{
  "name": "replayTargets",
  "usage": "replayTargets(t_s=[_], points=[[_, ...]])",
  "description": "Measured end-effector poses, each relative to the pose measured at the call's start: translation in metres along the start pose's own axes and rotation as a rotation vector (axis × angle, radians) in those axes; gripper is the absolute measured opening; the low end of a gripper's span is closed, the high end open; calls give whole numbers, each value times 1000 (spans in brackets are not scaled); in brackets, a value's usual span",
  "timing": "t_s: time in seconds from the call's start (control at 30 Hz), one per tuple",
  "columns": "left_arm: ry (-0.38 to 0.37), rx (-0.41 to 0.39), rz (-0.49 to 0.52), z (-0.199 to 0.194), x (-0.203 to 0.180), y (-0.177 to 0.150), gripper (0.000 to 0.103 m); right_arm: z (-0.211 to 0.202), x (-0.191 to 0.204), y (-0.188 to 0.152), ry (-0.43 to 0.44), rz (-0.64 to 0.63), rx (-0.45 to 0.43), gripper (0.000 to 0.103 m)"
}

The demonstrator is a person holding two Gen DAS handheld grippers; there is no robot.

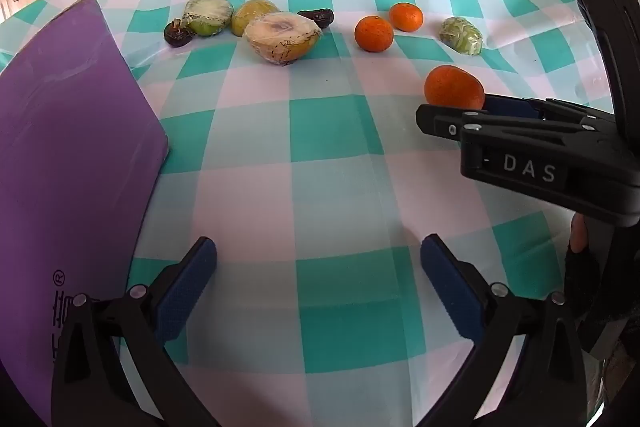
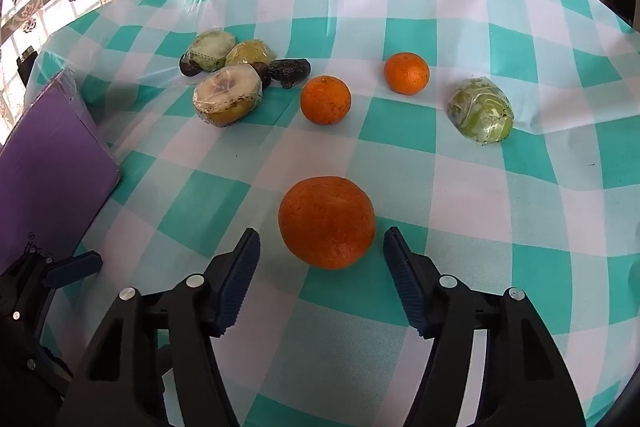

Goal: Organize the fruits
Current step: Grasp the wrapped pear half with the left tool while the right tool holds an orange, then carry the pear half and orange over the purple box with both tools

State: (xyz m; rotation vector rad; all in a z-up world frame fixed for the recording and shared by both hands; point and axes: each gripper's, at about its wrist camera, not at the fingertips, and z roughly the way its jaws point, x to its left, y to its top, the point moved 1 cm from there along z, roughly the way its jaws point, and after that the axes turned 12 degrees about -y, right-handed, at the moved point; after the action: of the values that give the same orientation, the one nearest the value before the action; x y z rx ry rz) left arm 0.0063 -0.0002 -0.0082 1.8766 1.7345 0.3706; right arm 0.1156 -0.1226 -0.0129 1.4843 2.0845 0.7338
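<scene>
Broadly, counter: a wide counter (image 2: pixel 460 187) under a glossy teal-and-white checked plastic cloth carries everything; the cloth is creased toward the far edge.
Purple board: a flat purple board with printed marks (image 1: pixel 72 155) lies at the left edge, well apart from the fruit.
Left gripper: the black two-finger left gripper with blue ribbed pads (image 1: pixel 318 287) stands spread as wide as it goes over bare cloth, holding nothing.
Right gripper: the matching right gripper (image 2: pixel 316 275) is about half spread, angled down, its jaws either side of the nearest fruit with a gap on both sides, so nothing is held yet.
Nearest fruit: a large round orange mandarin with dimpled skin (image 2: pixel 327 221) sits alone on the cloth, just ahead of and between the right pads.
Wrapped cluster: three halved fruits in clear film (image 2: pixel 228 95) touch one another at the far left, with small dark wrinkled date-like pieces (image 2: pixel 289 70) tucked against them; what they are is hard to tell.
Other fruit: two smaller mandarins (image 2: pixel 326 99) sit near each other mid-cloth, and a film-wrapped green piece (image 2: pixel 481 113) lies apart at the right.
Step in hand: likely grasping the near mandarin.
Doing it well: ease forward until the pads flank its widest part, then close gently; round fruit may roll on slick plastic.
Room: pale wall, floral lace curtain at a bright window on the left, dark doorway at the right.
</scene>
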Motion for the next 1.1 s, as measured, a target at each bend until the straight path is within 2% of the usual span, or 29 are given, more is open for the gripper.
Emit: replayTargets(t_s=[0.07, 0.13, 0.23, 0.3, 0.33, 0.4, 0.47, 0.57, 0.73, 0.8, 0.83, 0.97, 1.1], points=[[-1, -4, 3, 3, -1, 3, 102, -1, -1, 0, 3, 6, 4, 43], [-7, -7, 11, 5, -3, 10, 102, 0, -4, -2, -12, 19, 22, 43], [-4, -10, 4, 28, 0, 38, 102, -7, -13, -4, -69, 58, -7, 43], [11, 5, -23, 34, 1, 48, 102, -7, -30, -6, -89, 139, -8, 43], [17, 8, -47, 37, 4, 53, 102, -7, -40, -7, -85, 190, -7, 43], [35, -38, -82, 44, 10, 72, 101, -7, -55, -10, -70, 277, -4, 43], [60, -58, -93, 54, 18, 93, 94, -4, -60, -11, -48, 320, 18, 43], [63, -55, -110, 70, 29, 121, 86, -2, -60, -8, -21, 328, 26, 43], [16, -79, -143, 86, 45, 159, 85, 1, -61, -9, 6, 333, 26, 43], [-7, -98, -170, 89, 54, 174, 82, 1, -62, -9, 9, 333, 22, 43], [-11, -91, -186, 96, 58, 181, 76, 1, -61, -8, 11, 331, 21, 43], [10, -101, -203, 102, 68, 195, 64, -1, -61, -8, 13, 333, 12, 43], [52, -134, -193, 93, 80, 188, 63, 0, -61, -8, 17, 334, 14, 43]])
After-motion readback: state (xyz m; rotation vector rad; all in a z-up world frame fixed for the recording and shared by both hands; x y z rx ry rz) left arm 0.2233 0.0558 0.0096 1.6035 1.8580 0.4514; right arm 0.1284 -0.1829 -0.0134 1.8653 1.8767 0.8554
